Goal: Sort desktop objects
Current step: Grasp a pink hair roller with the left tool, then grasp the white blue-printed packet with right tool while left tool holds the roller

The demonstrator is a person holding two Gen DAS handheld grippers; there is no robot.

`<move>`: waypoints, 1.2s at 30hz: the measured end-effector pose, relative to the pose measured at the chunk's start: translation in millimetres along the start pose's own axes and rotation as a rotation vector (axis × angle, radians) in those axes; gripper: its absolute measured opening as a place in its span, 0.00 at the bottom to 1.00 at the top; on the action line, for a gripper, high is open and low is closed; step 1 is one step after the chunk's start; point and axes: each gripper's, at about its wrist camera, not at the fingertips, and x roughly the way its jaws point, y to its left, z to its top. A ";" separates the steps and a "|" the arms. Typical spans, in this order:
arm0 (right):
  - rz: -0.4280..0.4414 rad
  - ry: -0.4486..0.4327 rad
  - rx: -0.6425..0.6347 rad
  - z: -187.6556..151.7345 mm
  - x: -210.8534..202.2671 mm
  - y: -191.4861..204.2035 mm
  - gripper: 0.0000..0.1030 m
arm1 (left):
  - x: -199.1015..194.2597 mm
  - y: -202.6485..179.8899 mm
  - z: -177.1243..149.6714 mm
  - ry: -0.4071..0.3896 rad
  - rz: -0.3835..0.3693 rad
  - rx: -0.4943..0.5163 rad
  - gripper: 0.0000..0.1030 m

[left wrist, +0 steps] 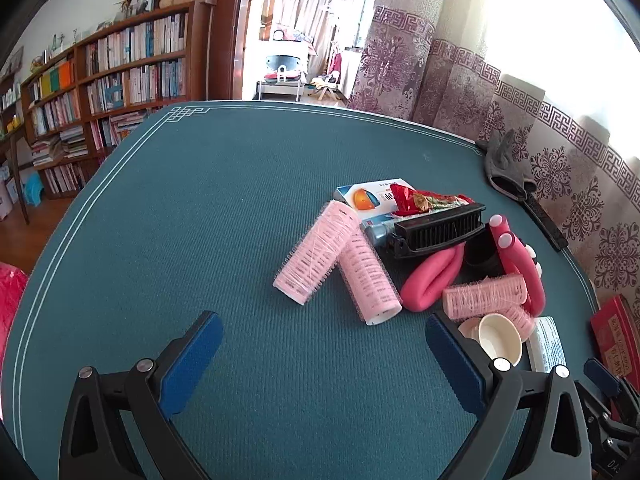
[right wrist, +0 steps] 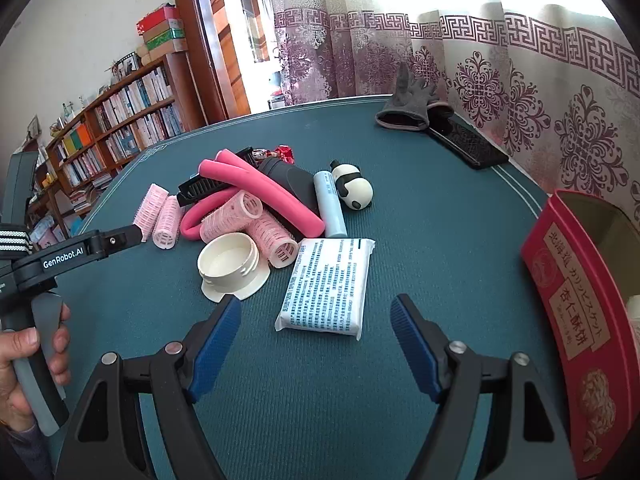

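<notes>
Red box (right wrist: 576, 320) open, contents unclear; both grippers' fingers (left wrist: 192, 360) (right wrist: 216, 344) spread, empty.

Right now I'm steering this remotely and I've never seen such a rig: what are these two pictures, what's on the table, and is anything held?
A person holds a two-finger tool in each hand; each picture comes from a camera on one tool, looking along its blue fingers. The left tool and right tool are both open and empty. On the green table lies a pile: pink hair rollers, pink foam curlers, a black comb, a cream lid, a white printed packet and a panda figure. A red box stands at the right.
</notes>
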 end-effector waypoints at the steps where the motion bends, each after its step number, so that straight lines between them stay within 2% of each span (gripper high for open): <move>1: 0.001 0.003 0.004 0.1 1.6 -1.0 0.78 | 2.2 3.9 4.6 -0.006 0.003 -0.004 0.99; 4: 0.000 0.008 0.015 1.4 5.1 -4.6 0.78 | 9.6 13.5 12.6 -0.006 0.015 0.005 0.99; 13: 0.016 0.026 0.029 3.1 16.8 -6.3 0.78 | 39.3 12.7 9.6 0.030 0.095 0.139 0.99; 16: 0.023 0.029 0.024 2.6 17.8 -4.4 0.78 | 50.6 8.9 15.9 0.042 0.102 0.171 0.85; 18: 0.026 0.030 0.025 2.7 18.7 -3.7 0.78 | 58.2 9.8 20.9 0.055 0.087 0.166 0.69; 21: 0.026 0.033 0.024 3.6 20.3 -2.7 0.78 | 66.4 9.9 25.6 0.066 0.071 0.161 0.59; 22: 0.026 0.034 0.023 3.6 20.7 -2.3 0.78 | 66.7 9.1 26.7 0.063 0.060 0.162 0.52; 23: 0.026 0.034 0.023 3.5 20.9 -1.9 0.78 | 65.8 8.3 26.7 0.058 0.051 0.165 0.38; 30: 0.015 0.032 0.017 3.3 19.7 0.6 0.78 | 48.3 7.8 19.0 0.031 -0.006 0.128 0.34; 36: 0.007 0.028 0.015 3.4 16.4 1.9 0.78 | 13.0 3.3 9.7 -0.020 -0.053 0.114 0.33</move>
